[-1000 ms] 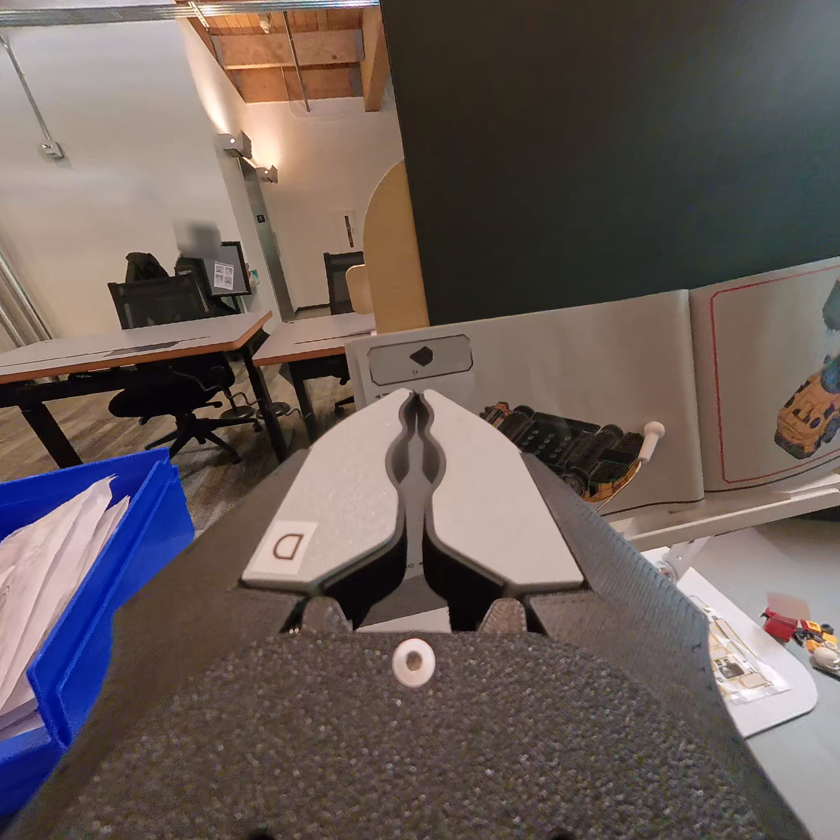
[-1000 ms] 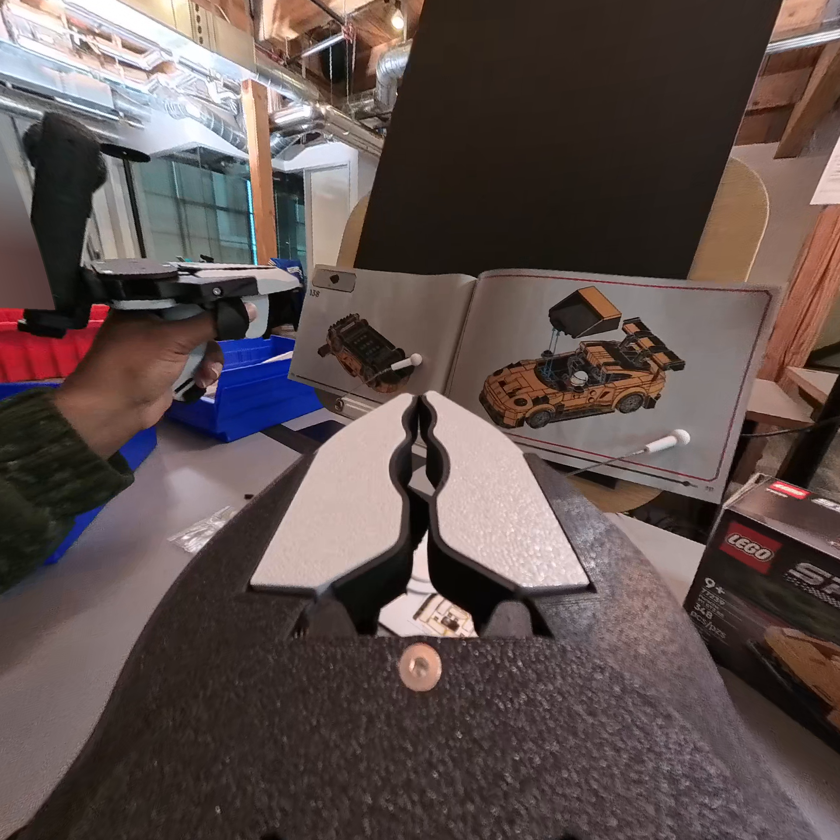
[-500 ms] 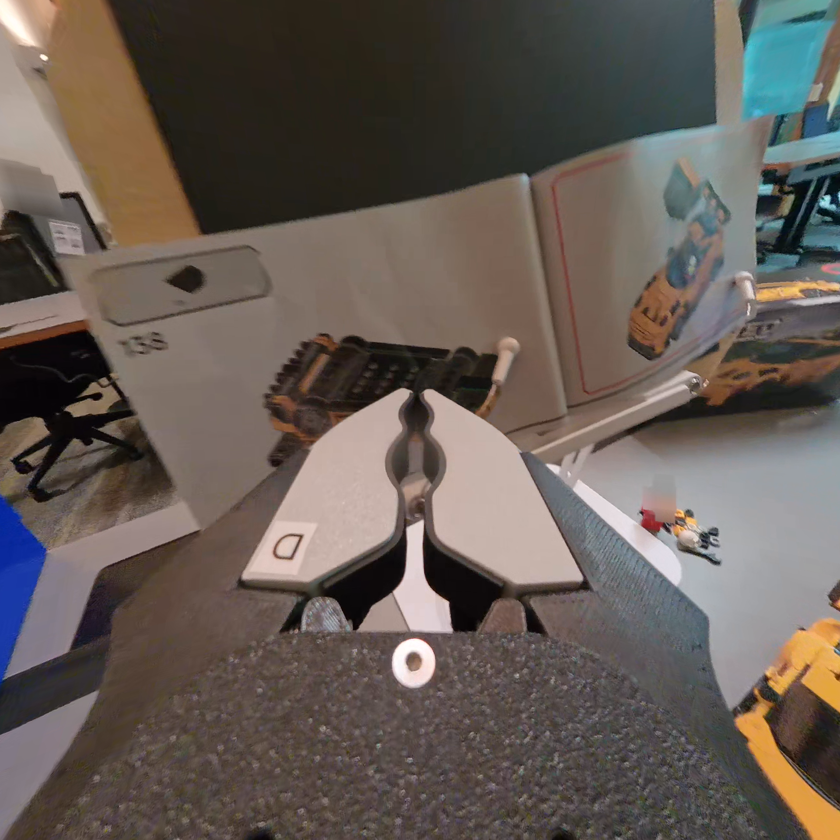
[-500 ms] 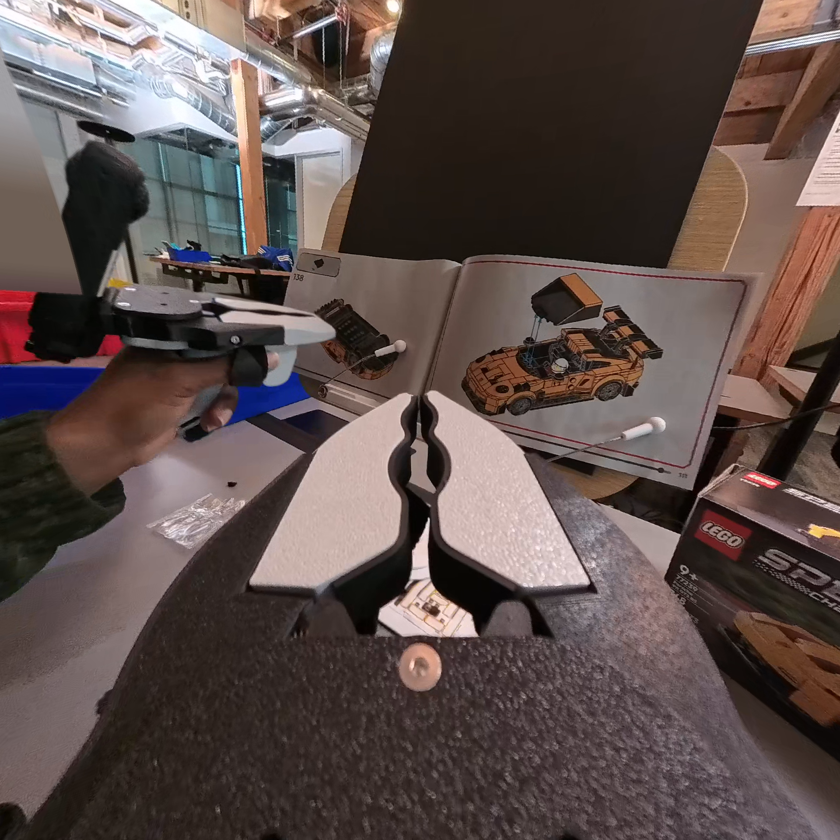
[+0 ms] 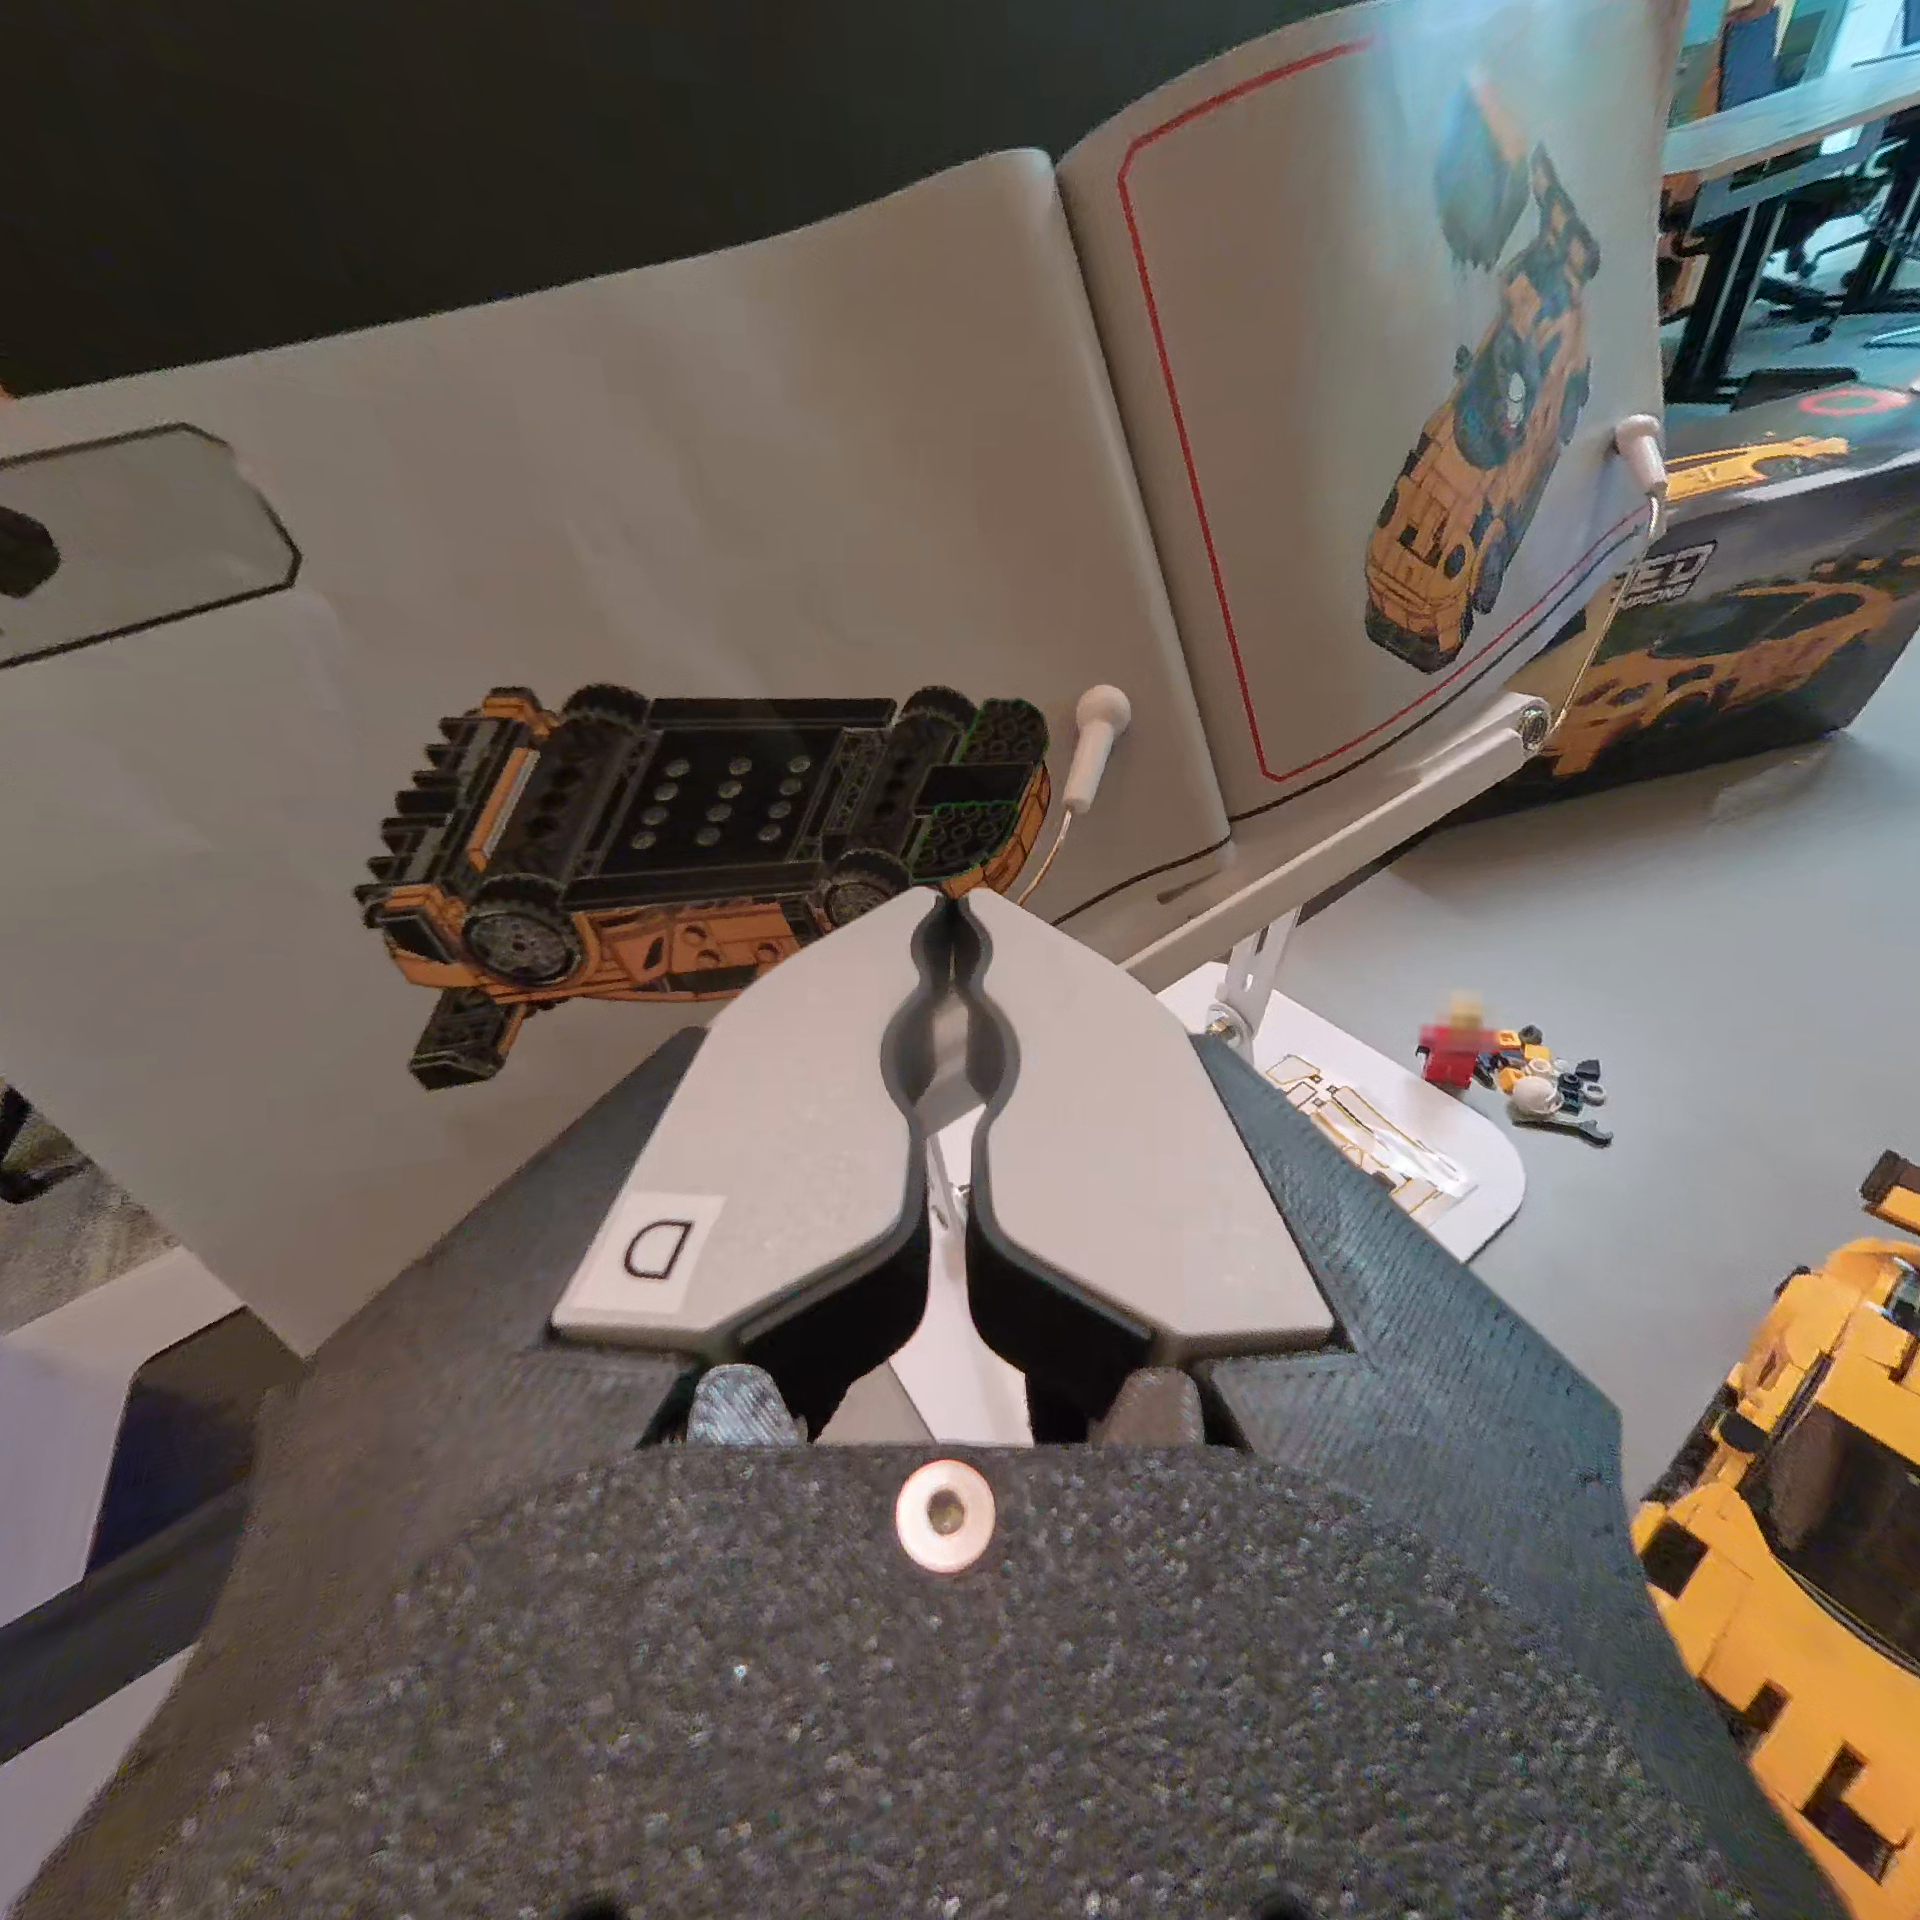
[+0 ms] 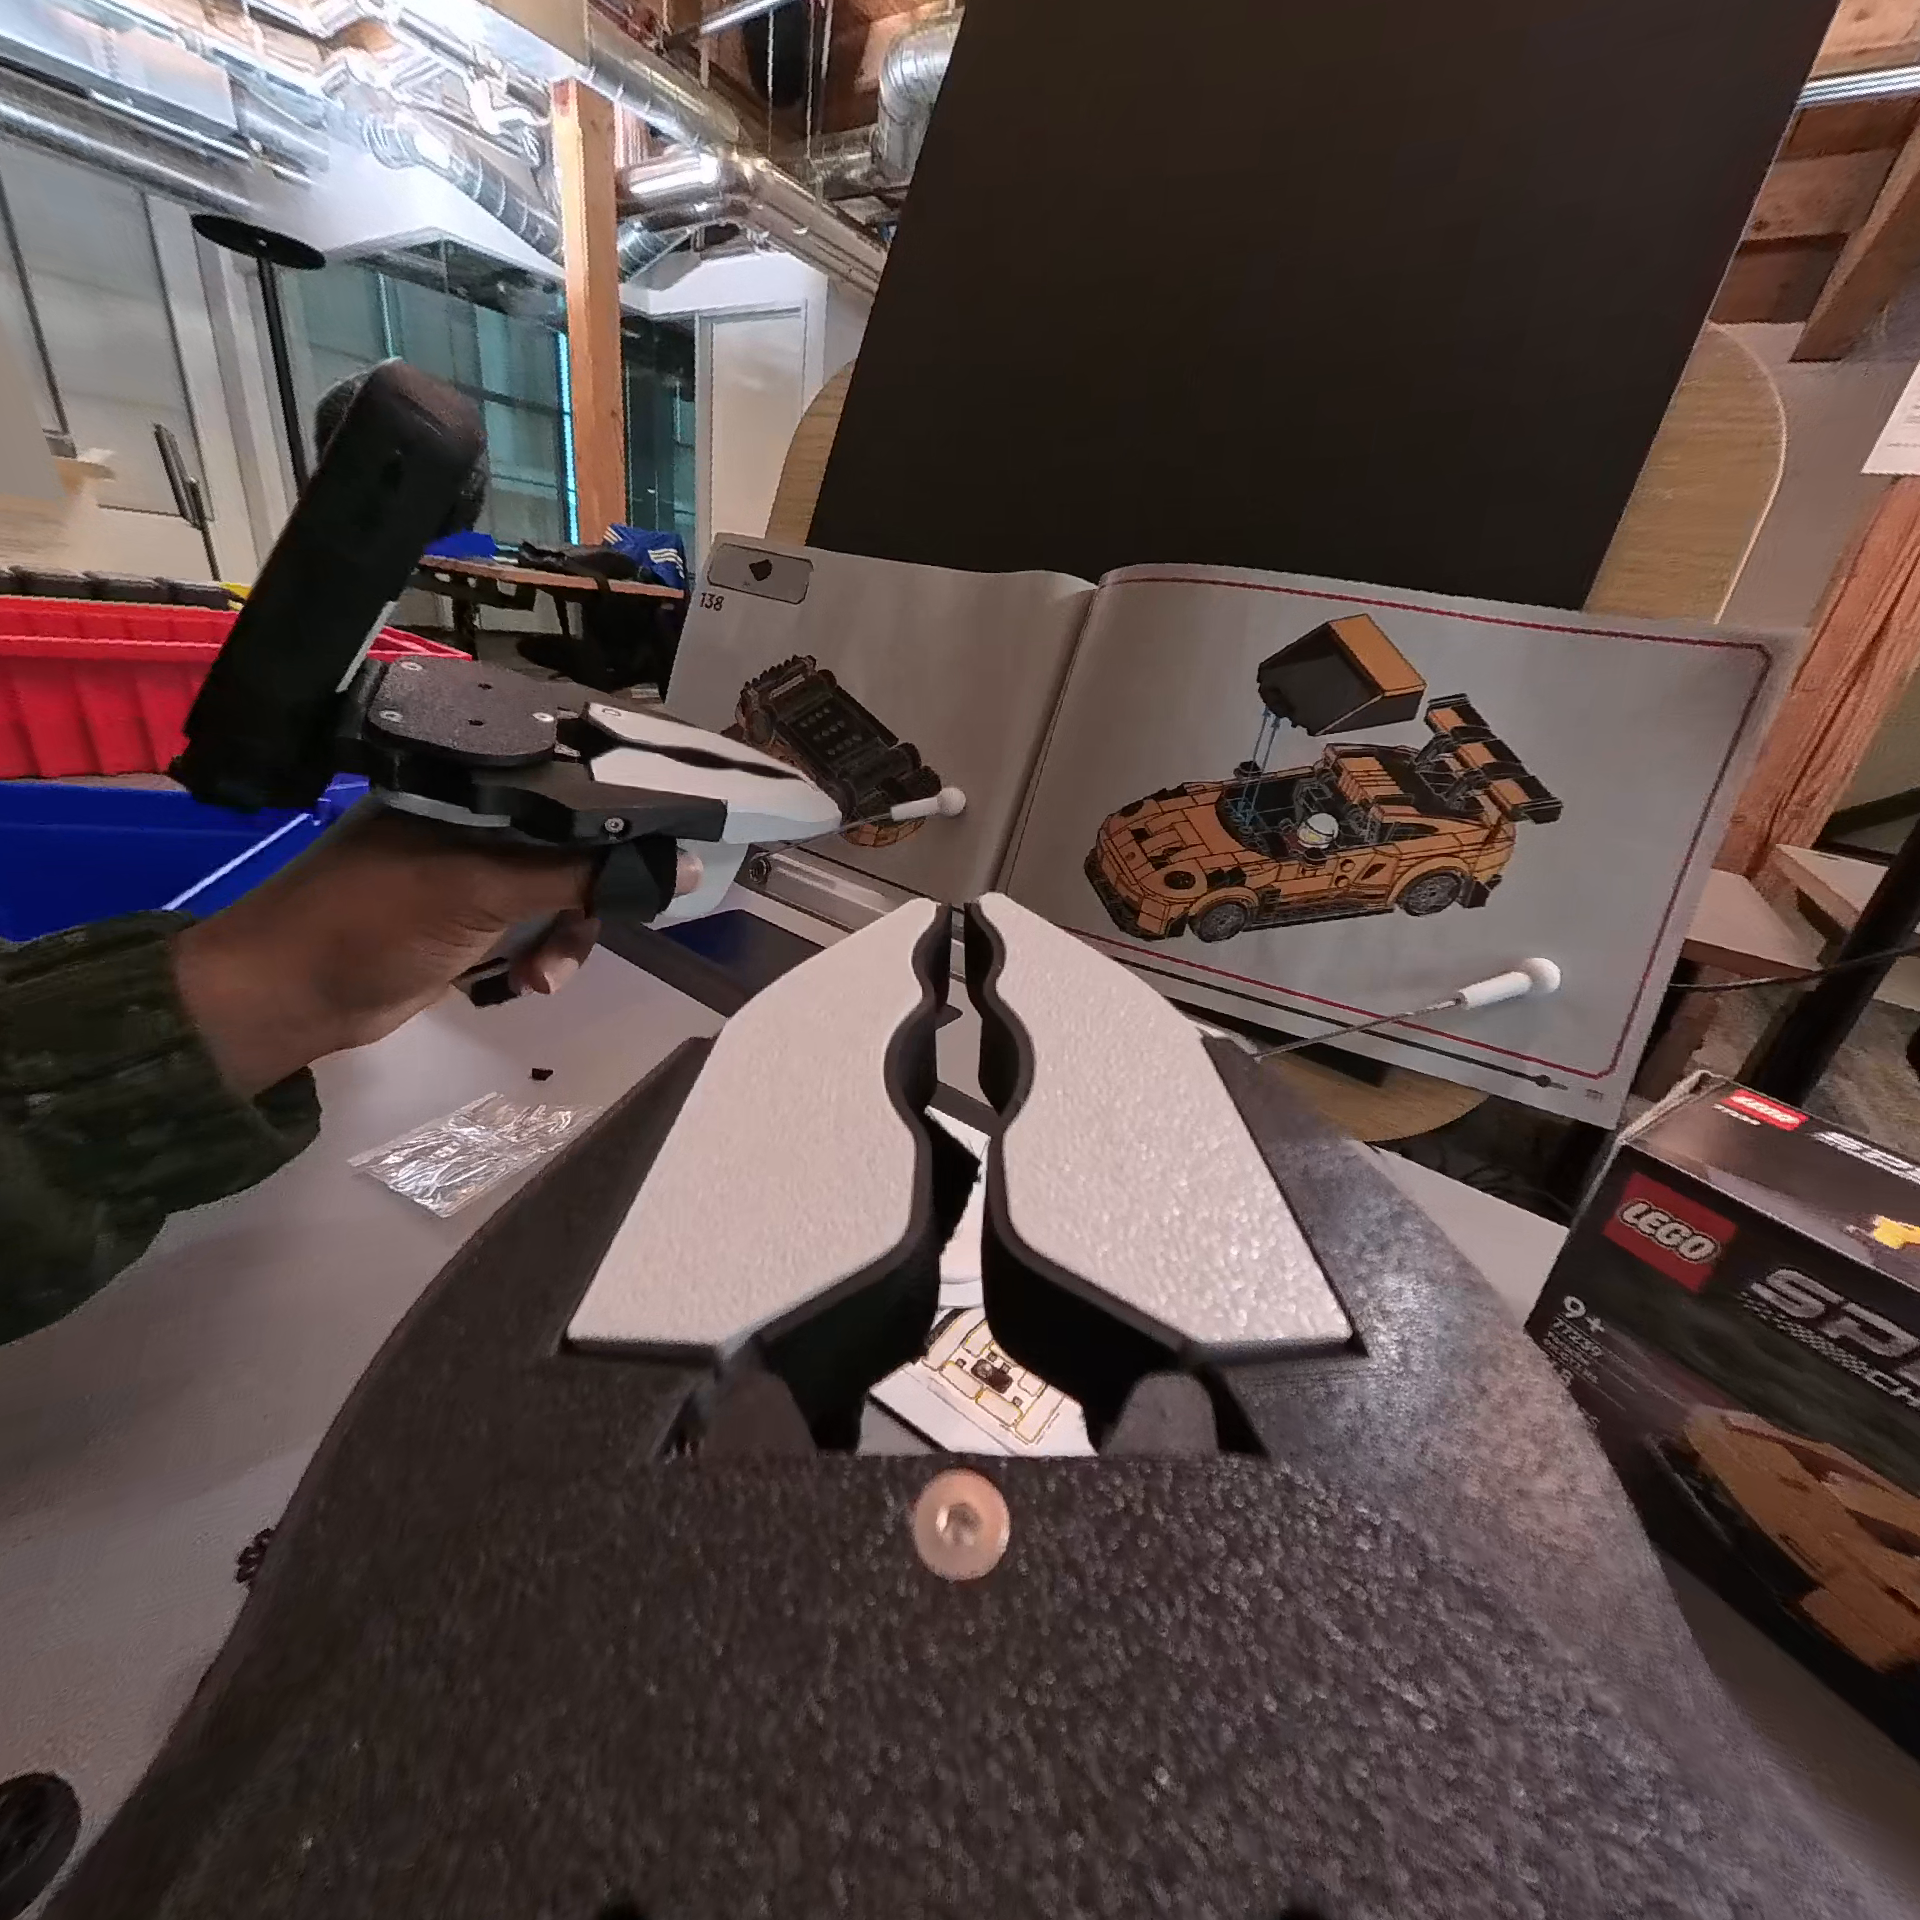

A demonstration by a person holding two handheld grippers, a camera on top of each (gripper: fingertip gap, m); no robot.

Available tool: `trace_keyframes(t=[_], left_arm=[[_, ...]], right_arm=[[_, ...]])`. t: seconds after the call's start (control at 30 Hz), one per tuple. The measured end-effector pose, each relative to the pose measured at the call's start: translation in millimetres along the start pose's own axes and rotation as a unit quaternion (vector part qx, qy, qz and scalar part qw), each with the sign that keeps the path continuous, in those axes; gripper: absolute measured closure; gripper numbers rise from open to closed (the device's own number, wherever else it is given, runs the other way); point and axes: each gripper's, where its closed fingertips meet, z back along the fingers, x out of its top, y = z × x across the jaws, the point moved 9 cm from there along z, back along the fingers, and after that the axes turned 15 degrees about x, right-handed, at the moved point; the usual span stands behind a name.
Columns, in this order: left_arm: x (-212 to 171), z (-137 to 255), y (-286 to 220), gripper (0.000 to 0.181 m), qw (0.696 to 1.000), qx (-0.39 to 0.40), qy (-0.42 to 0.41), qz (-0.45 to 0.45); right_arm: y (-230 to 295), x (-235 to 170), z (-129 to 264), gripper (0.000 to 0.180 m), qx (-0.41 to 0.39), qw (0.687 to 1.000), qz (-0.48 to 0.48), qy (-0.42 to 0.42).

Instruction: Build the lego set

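Note:
An open instruction booklet (image 5: 727,499) stands on a white stand (image 5: 1351,831); it also shows in the right wrist view (image 6: 1351,831). A partly built yellow Lego car (image 5: 1787,1507) sits at the lower right of the left wrist view. Small loose pieces (image 5: 1517,1070) lie on the grey table (image 5: 1662,935). My left gripper (image 5: 951,909) is shut and empty, close to the booklet's left page; a hand holds it in the right wrist view (image 6: 821,821). My right gripper (image 6: 956,914) is empty, its jaws parted by a narrow gap, lower than the booklet.
A sticker sheet (image 5: 1361,1143) lies on the stand's base. The Lego box (image 6: 1745,1351) stands at the right. A clear plastic bag (image 6: 468,1143) lies on the left of the table. Blue (image 6: 125,862) and red (image 6: 94,686) bins stand at the far left. One gripper's finger ends stand about 20 cm off the other's. Left tips and right tips are each some 25 cm from the partly built yellow Lego car (image 5: 1787,1507).
My left gripper has swung right and down, closing on the booklet's left page; the yellow car has come into its view. My right gripper's jaws have parted slightly.

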Motion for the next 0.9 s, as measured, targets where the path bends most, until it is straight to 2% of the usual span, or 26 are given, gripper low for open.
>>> trace_keyframes(t=[0.33, 0.47, 0.57, 0.67, 0.73, 0.8, 0.9], left_arm=[[7, 5, -6, 0.181, 0.999, -0.026, -0.004, -0.025], [43, 45, 21, 0.174, 0.997, 0.028, -0.072, -0.010], [65, 92, 72, 0.174, 0.995, 0.084, -0.055, 0.002], [58, 136, 138, 0.169, 0.989, 0.142, 0.038, -0.003], [33, 159, 184, 0.168, 0.976, 0.169, 0.133, -0.025], [-7, 174, 224, 0.161, 0.957, 0.146, 0.250, -0.016], [-79, 188, 265, 0.153, 0.910, 0.080, 0.402, 0.054]], right_arm=[[-1, 5, 3, 0.177, -0.006, 1.000, 0.000, -0.005], [-7, 17, 15, 0.175, -0.024, 0.999, 0.025, -0.014], [-17, 25, 31, 0.175, -0.041, 0.998, 0.028, -0.023], [-25, 21, 49, 0.175, -0.052, 0.998, 0.016, -0.019], [-30, 15, 60, 0.175, -0.057, 0.998, 0.002, -0.012], [-34, 8, 67, 0.175, -0.055, 0.998, -0.024, -0.007], [-39, 2, 70, 0.175, -0.049, 0.997, -0.063, -0.012]])
